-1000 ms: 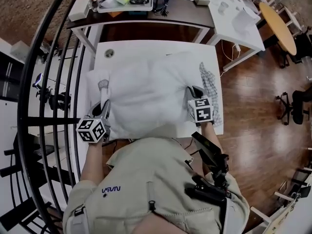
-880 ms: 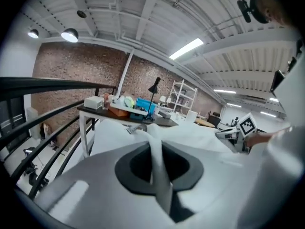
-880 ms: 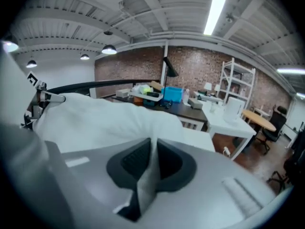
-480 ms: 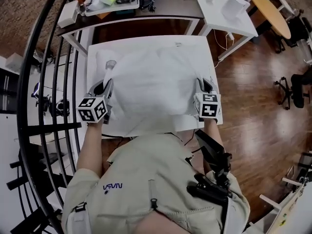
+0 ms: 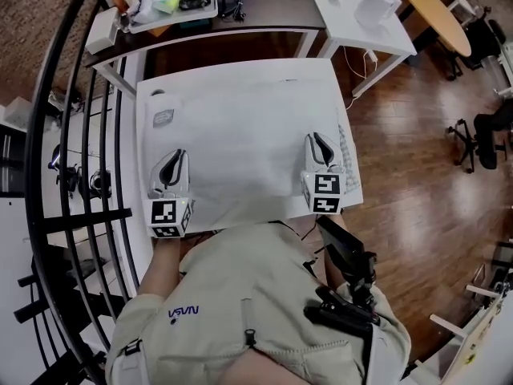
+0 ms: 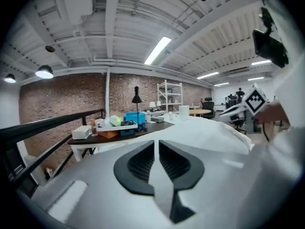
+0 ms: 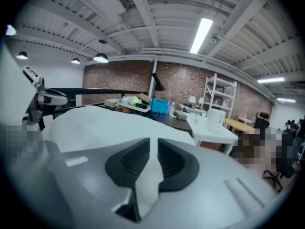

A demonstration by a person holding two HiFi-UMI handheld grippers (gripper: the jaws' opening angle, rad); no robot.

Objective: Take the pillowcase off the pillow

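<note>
A white pillowcase (image 5: 240,139) with the pillow inside lies spread wide over the white table (image 5: 144,103); I cannot tell pillow from case. My left gripper (image 5: 176,159) is at its near left edge and my right gripper (image 5: 317,141) at its near right edge. In the left gripper view the jaws (image 6: 156,160) pinch a strip of white fabric (image 6: 209,132) while opening. The right gripper view shows the same: white fabric (image 7: 95,123) sits between the opening jaws (image 7: 153,159).
A checked cloth (image 5: 347,147) lies at the table's right edge, and a small grey tag-like piece (image 5: 163,119) at the left. Behind stand a dark desk with a cluttered tray (image 5: 168,2) and a white table (image 5: 361,10). A black railing (image 5: 80,135) runs along the left.
The white bundle, bunched up a second ago, now lies flatter and wider between the grippers. Both grippers have shifted along its sides with fabric in their jaws.
</note>
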